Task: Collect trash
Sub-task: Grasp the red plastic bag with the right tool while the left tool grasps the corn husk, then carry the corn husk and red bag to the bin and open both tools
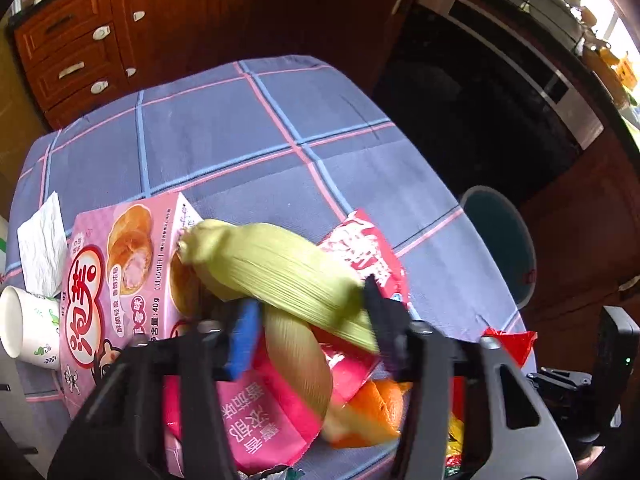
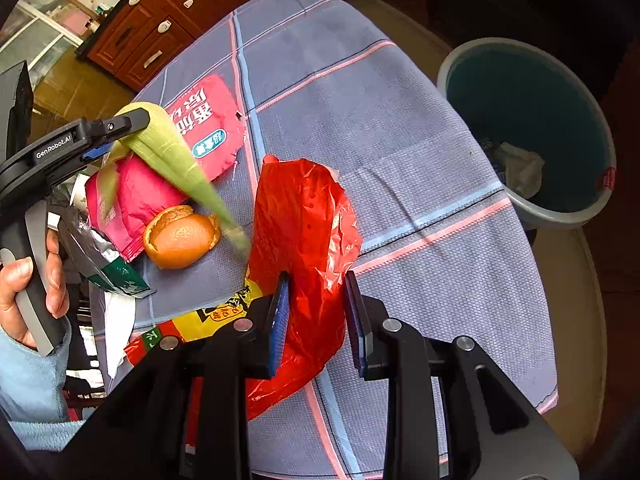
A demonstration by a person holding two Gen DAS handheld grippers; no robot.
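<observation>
Already you have both grippers loaded: your left gripper (image 1: 308, 312) clamps the green corn husk (image 1: 280, 264) and your right gripper (image 2: 316, 312) pinches the red plastic bag (image 2: 308, 216), presumably so both go together into the bin (image 2: 532, 216) beside the table (image 2: 400, 120).

Two corn husks (image 1: 280, 264), one orange peel (image 2: 182, 236), one bin (image 2: 528, 128).
</observation>
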